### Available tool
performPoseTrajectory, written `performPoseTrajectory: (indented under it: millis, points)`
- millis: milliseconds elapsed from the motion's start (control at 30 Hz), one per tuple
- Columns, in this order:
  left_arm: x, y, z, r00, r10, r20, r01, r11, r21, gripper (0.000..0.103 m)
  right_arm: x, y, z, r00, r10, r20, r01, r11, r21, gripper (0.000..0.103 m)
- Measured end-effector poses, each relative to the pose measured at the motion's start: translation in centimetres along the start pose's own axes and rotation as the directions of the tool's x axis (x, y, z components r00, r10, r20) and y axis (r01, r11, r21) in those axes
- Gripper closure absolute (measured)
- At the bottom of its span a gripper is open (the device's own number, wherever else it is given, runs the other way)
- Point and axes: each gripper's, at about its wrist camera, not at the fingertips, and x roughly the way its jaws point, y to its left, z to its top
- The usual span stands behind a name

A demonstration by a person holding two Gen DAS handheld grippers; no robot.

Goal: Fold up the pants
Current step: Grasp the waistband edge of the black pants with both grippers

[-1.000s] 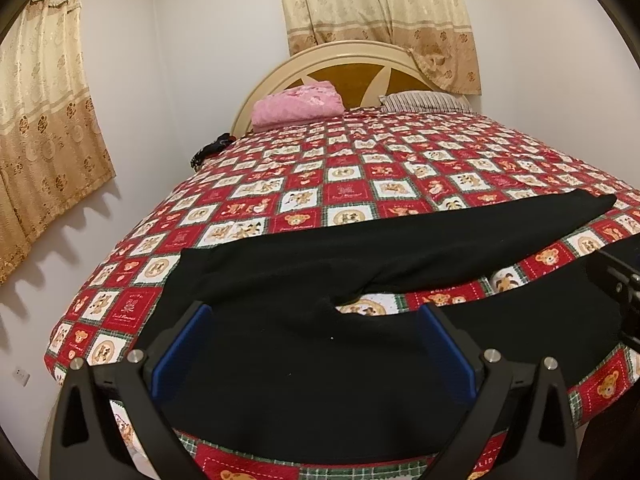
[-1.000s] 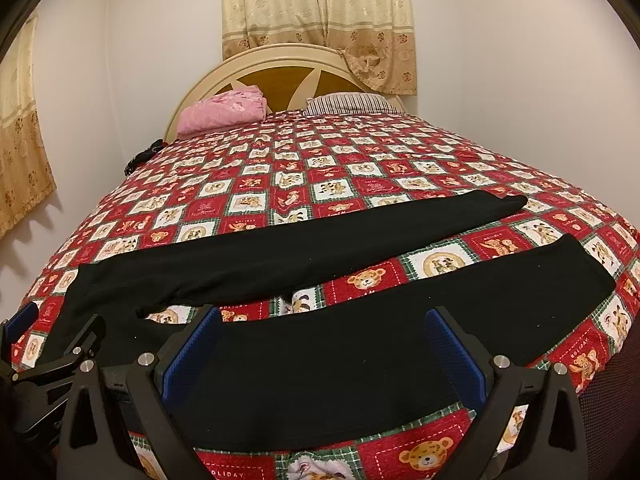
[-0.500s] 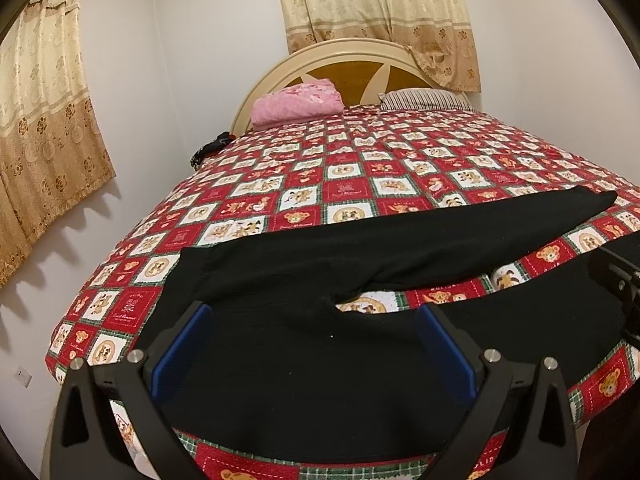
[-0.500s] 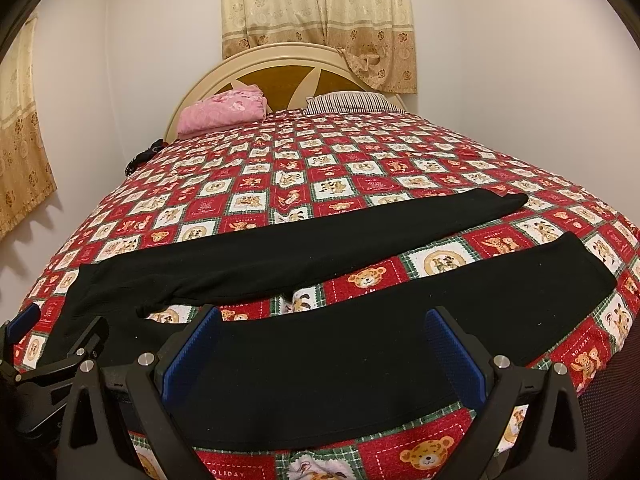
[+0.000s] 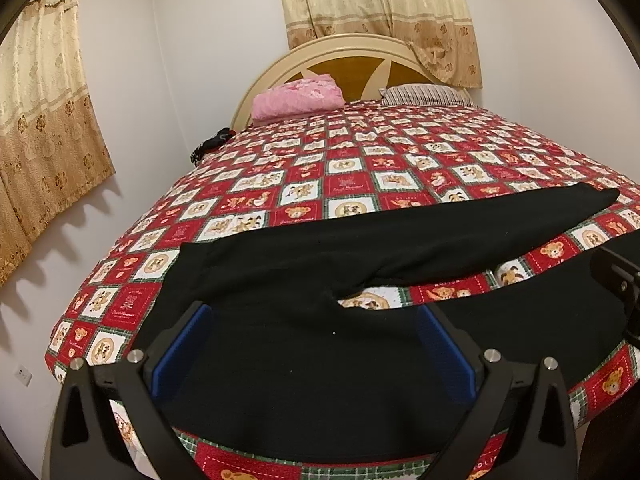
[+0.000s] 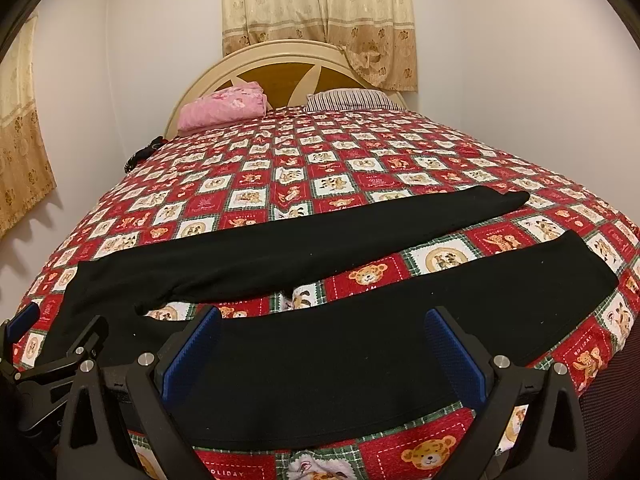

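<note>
Left gripper (image 5: 314,346) low over waist end of black pants (image 5: 360,240), fingers wide, holding nothing. Right gripper (image 6: 322,350) beside it over near leg, fingers wide, empty. Pants flat on bear-print bedspread (image 6: 320,168), legs apart. Nothing shifted since a second ago.

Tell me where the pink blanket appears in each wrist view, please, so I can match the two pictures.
Left wrist: pink blanket upper centre, at the bed's head, left of the striped pillow.
Right wrist: pink blanket upper left of centre.
Shared landmark: the rounded headboard behind it.
</note>
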Motion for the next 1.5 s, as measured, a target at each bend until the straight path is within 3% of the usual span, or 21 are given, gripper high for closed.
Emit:
performPoseTrajectory:
  millis: [300,400,533,633,867,1100,1200,1500]
  points:
    - [1.5,1.0,0.9,0.999,-0.028,-0.045,0.03,0.999,0.039,0.0,1.0,-0.2,0.5,1.0,0.001,-0.007,-0.001,1.0,-0.023,0.001]
    - [2.8,3.3,1.8,0.994,-0.062,-0.089,0.064,0.998,0.025,0.0,1.8,-0.4,1.1,1.0,0.013,-0.013,-0.014,0.999,-0.042,0.001]
    - [5.4,8.2,3.6,0.993,-0.033,-0.114,0.035,0.999,0.018,0.0,3.5,-0.7,3.0,0.998,0.047,-0.044,-0.051,0.992,-0.113,0.001]
    - [8.9,12.7,4.9,0.987,-0.012,-0.159,0.008,1.0,-0.027,0.0,5.5,-0.7,4.6,0.992,0.089,-0.087,-0.101,0.985,-0.141,0.001]
    - [17.8,20.7,5.0,0.951,-0.079,-0.298,0.003,0.969,-0.248,0.0,11.6,1.8,7.4,0.974,0.152,-0.169,-0.192,0.947,-0.256,0.002]
    - [23.2,20.8,3.5,0.911,-0.136,-0.39,0.018,0.957,-0.29,0.0,17.9,6.1,8.9,0.948,0.17,-0.267,-0.262,0.895,-0.361,0.006]
    - [24.5,20.3,2.9,0.896,-0.154,-0.416,0.037,0.961,-0.275,0.0,20.8,7.6,9.2,0.938,0.16,-0.308,-0.282,0.868,-0.408,0.016]
    - [25.9,21.2,3.6,0.892,-0.184,-0.412,0.069,0.958,-0.279,0.0,26.5,11.3,8.8,0.917,0.11,-0.383,-0.323,0.77,-0.551,0.017]
